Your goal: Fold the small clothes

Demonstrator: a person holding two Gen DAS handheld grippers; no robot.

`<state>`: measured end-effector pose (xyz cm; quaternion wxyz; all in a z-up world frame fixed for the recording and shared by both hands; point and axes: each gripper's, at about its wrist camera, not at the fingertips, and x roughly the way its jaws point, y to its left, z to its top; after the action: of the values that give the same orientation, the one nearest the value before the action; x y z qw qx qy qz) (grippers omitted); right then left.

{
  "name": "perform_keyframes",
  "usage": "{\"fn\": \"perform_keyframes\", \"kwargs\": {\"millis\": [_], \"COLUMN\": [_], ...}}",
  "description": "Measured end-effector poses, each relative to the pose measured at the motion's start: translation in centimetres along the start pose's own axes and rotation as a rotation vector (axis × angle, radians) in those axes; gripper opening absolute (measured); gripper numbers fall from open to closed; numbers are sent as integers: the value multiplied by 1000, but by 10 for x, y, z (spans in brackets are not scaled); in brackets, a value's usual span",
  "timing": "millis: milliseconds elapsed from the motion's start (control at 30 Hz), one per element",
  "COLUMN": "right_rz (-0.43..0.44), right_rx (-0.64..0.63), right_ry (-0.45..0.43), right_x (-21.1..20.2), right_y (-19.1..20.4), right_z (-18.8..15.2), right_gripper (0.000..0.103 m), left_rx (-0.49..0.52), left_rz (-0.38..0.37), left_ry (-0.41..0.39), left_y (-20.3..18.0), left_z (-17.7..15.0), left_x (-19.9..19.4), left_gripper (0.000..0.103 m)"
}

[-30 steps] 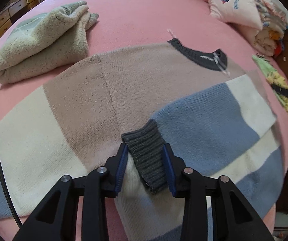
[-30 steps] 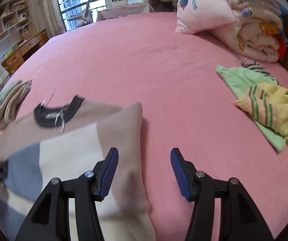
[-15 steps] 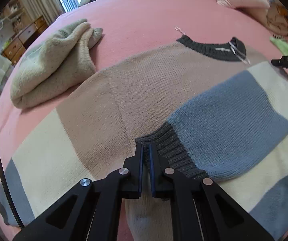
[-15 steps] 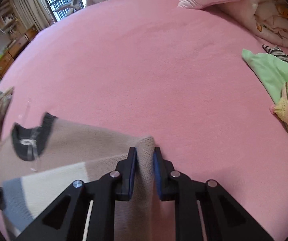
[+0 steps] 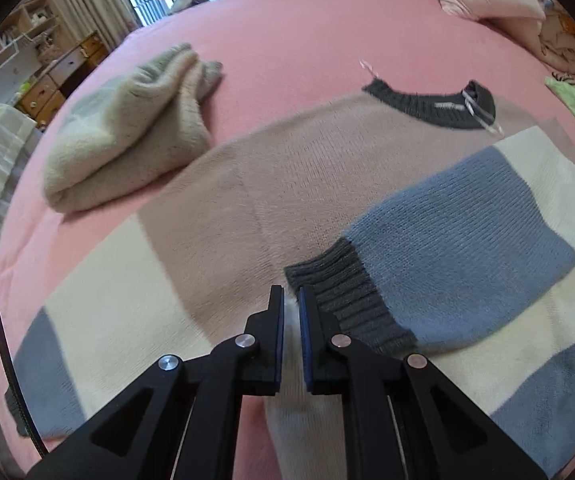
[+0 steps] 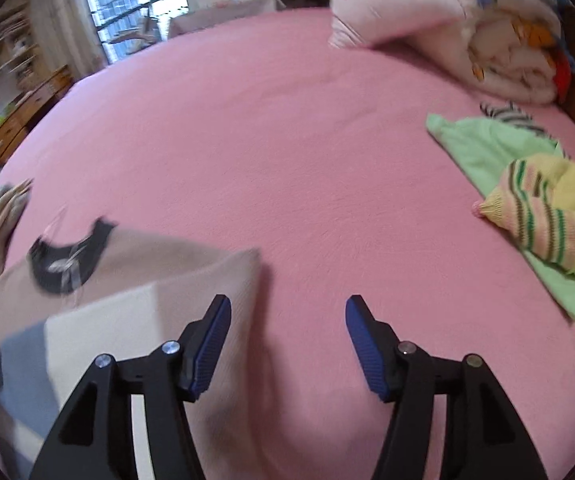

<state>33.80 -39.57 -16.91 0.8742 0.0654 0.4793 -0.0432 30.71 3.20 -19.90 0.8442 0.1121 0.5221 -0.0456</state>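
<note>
Colour-blocked beige, cream and blue knit sweater [image 5: 319,184] lying on pink bedspread [image 6: 307,152], one sleeve folded across.
Left gripper [image 5: 291,300] is pressing together, empty; right gripper [image 6: 287,312] is spreading, empty; sweater's near hem is cut off.

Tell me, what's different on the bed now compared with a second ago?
The left hand-held gripper let the sleeve cuff drop and closed empty. The right hand-held gripper pinched the sweater edge, then released it; its jaws are opening. The folded beige garment hasn't moved.

Sweater: colour-blocked knit sweater [image 5: 247,200] spread across the frame's centre on the pink bedspread [image 5: 307,32].
Gripper: left gripper [image 5: 291,308], lower centre, jaws closed beside the dark grey ribbed cuff [image 5: 347,300].
Upper left: folded cream fleece garment [image 5: 127,128].
</note>
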Motion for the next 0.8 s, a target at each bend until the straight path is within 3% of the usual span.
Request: {"fn": "perform_keyframes", "kwargs": {"millis": [133, 267, 400, 567, 667, 800], "right_rz": [43, 56, 61, 37, -11, 43], "right_rx": [-45, -70, -86, -64, -69, -22], "right_ry": [-7, -9, -6, 45, 73, 81], "right_x": [-24, -27, -27, -13, -4, -2], "right_y": [20, 37, 52, 58, 46, 24], "right_z": [-33, -54, -65, -75, -82, -86], "right_gripper": [43, 20, 19, 19, 0, 0], "left_rx": [-36, -95, -164, -204, -214, -184], "left_rz": [-26, -123, -183, -136, -139, -135], "left_ry": [-58, -89, -57, 38, 34, 37], "left_y": [-8, -22, -36, -36, -32, -33], "left_z": [-5, -9, -16, -28, -30, -30], "left_x": [-31, -44, -25, 14, 14, 16], "left_gripper": [7, 8, 8, 8, 8, 8]}}
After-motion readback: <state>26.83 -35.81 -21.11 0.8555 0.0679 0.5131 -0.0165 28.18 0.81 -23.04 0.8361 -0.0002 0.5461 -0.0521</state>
